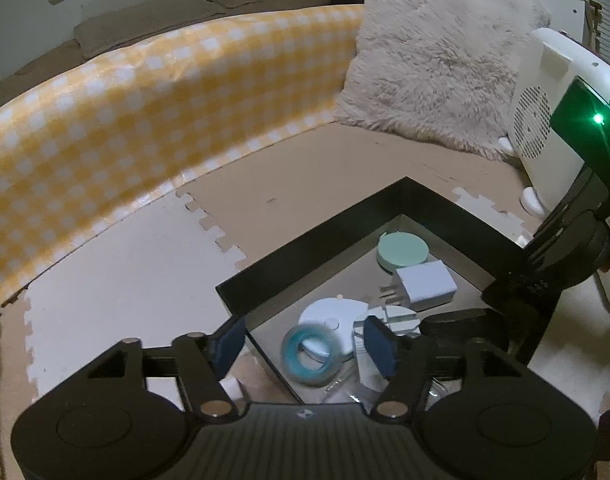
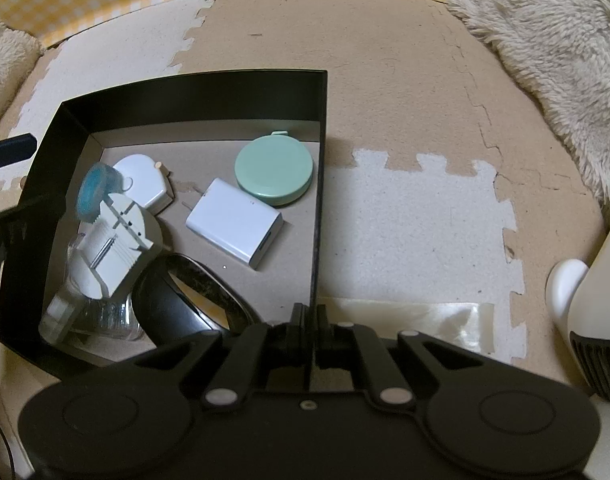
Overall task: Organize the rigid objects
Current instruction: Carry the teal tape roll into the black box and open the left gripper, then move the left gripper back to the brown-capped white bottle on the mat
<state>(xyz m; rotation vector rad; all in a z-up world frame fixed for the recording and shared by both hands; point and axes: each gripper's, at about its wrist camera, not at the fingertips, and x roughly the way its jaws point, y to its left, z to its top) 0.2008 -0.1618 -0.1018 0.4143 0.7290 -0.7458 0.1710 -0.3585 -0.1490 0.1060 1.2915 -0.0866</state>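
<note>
A black box (image 2: 193, 98) sits on the foam floor mat and holds several rigid items. Inside are a green round case (image 2: 273, 172), a white charger (image 2: 235, 227), a blue tape roll (image 2: 93, 192), a white rounded device (image 2: 143, 184), a white slotted tool (image 2: 119, 246) and a black curved object (image 2: 193, 300). My right gripper (image 2: 312, 322) is shut on the box's right wall at its near end. My left gripper (image 1: 303, 346) is open above the box, with the blue tape roll (image 1: 311, 354) loose between its pads. The box wall (image 1: 305, 248), green case (image 1: 403, 251) and charger (image 1: 425, 284) show there too.
A yellow checked barrier (image 1: 125, 120) borders the mat at the back. A fluffy beige pillow (image 1: 437, 72) leans at the right. A white fan heater (image 1: 553, 128) stands beside it, also at the right edge of the right wrist view (image 2: 593, 300). A clear tape strip (image 2: 425, 320) lies on the mat.
</note>
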